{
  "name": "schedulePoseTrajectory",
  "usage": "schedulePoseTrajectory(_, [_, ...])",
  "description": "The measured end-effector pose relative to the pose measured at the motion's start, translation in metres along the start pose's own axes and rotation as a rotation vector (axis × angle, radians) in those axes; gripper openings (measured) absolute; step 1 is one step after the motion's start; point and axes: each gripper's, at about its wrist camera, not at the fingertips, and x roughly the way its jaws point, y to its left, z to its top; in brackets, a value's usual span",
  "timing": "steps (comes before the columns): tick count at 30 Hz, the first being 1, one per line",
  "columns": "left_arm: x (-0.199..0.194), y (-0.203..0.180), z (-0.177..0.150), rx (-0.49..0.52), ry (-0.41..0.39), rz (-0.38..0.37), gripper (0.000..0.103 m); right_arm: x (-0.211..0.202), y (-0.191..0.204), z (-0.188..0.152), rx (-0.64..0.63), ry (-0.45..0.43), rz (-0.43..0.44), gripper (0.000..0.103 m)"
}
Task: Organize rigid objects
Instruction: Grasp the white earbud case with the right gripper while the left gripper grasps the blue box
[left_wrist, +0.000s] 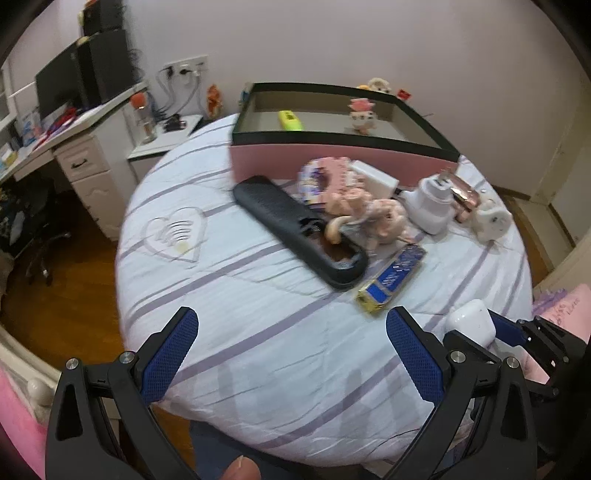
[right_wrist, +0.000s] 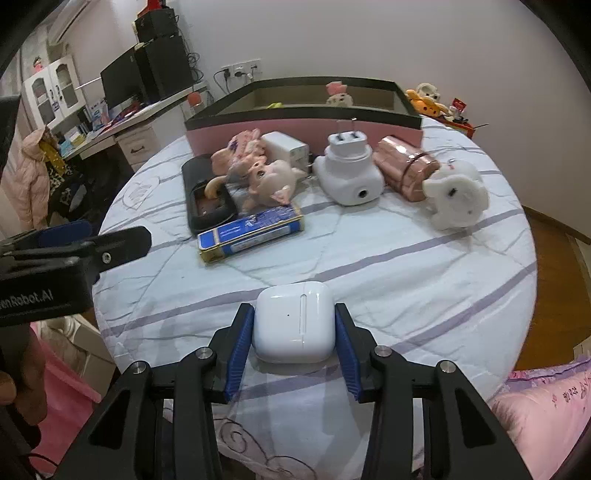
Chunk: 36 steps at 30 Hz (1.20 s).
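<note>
On the bed, near its front edge, your right tongs are clamping the white case — both pads touching its sides — while your left tongs are hanging wide open, holding nothing.

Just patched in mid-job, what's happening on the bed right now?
A person is sorting small items on the striped bedspread with two handheld grippers. The right gripper has its jaws on either side of the glossy white earbud case, the pads at or very near its sides, and the case sits on the bed. The left gripper is open and empty. The pink box with a black rim holds a yellow item and a small figurine.
</note>
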Motion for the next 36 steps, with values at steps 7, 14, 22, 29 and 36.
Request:
schedulePoseTrajectory(7, [0.028, -0.027, 0.004, 0.059, 0.042, -0.128, 0.102, -0.006, -0.019, 0.0, 0.03, 0.002, -0.041, 0.044])
schedulePoseTrajectory(14, [0.056, -0.044, 0.008, 0.175, 0.069, -0.137, 0.09, -0.009, -0.039, -0.001, 0.067, -0.002, -0.068, 0.044])
schedulePoseTrajectory(22, [0.056, -0.059, 0.011, 0.299, 0.063, -0.201, 0.085, -0.007, -0.051, 0.004, 0.091, -0.005, -0.077, 0.044])
schedulePoseTrajectory(29, [0.054, -0.057, 0.013, 0.351, 0.063, -0.252, 0.056, -0.004, -0.051, 0.006, 0.096, -0.005, -0.078, 0.044])
schedulePoseTrajectory(36, [0.062, -0.073, 0.017, 0.363, 0.036, -0.211, 0.057, -0.002, -0.048, 0.008, 0.094, -0.001, -0.074, 0.044])
